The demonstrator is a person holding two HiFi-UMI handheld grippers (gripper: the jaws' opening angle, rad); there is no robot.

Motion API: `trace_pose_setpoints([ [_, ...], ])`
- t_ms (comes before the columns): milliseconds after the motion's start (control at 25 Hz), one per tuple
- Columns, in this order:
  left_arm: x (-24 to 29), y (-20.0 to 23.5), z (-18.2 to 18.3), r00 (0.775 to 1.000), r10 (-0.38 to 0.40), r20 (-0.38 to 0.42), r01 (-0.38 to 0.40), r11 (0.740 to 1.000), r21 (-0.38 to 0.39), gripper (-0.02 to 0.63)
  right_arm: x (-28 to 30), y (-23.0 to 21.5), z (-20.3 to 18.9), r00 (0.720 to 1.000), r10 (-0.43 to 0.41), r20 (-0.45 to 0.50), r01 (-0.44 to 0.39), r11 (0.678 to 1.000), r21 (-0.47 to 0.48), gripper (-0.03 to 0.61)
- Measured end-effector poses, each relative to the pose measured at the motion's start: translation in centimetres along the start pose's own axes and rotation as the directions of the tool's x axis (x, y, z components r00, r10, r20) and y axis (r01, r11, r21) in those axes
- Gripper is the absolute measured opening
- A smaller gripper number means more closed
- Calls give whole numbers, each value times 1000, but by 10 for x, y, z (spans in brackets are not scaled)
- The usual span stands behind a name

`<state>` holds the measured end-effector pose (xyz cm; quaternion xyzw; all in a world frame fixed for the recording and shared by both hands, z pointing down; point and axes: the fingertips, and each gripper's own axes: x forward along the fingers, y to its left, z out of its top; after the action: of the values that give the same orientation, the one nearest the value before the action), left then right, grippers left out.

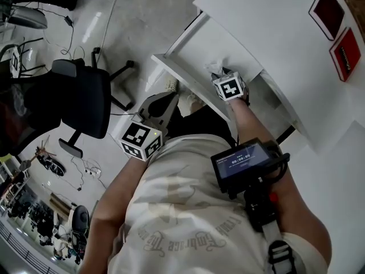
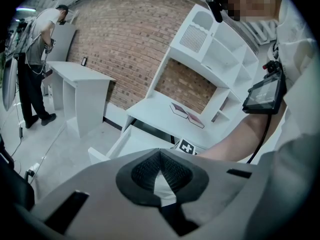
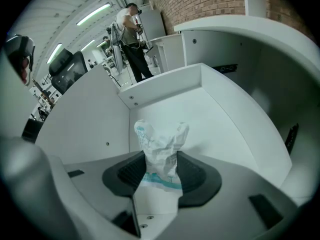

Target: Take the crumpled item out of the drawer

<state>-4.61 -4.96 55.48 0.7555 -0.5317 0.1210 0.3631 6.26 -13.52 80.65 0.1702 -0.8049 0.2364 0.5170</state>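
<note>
Right gripper: we see the jaws part closed, pads pressing both sides of the crumpled item, a white scrunched wrapper with teal print. The wrapper sticks out past the jaw tips. Behind it is the white inside of the open drawer; we can't tell if the wrapper touches the drawer bottom.

Left gripper: jaws closed, tips meeting, nothing between them. It points toward the drawer from outside and holds nothing.

In the head view the right gripper is down in the drawer, at the end nearest the desk's front edge. The crumpled item shows just past its marker cube. The left gripper sits off the drawer's open end, over the floor, well apart from the right one.

The drawer is pulled out from under the white desk. Two red books lie side by side near the desk's far right corner. A small screen is strapped on our right forearm. A black office chair stands on the floor left of the drawer. In the left gripper view a person stands at a second white desk by the brick wall.
</note>
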Motion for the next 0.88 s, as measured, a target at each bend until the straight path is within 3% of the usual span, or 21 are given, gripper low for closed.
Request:
trace_pose_setpoints([
  [320, -18, 16, 14, 1000, -19, 20, 19, 1000, 25, 20, -14, 10, 0, 1000, -27, 16, 26, 999, 38, 202],
  [880, -12, 21, 58, 989, -141, 53, 135, 986, 95, 20, -60, 10, 19, 992, -95, 89, 81, 987, 141, 192],
])
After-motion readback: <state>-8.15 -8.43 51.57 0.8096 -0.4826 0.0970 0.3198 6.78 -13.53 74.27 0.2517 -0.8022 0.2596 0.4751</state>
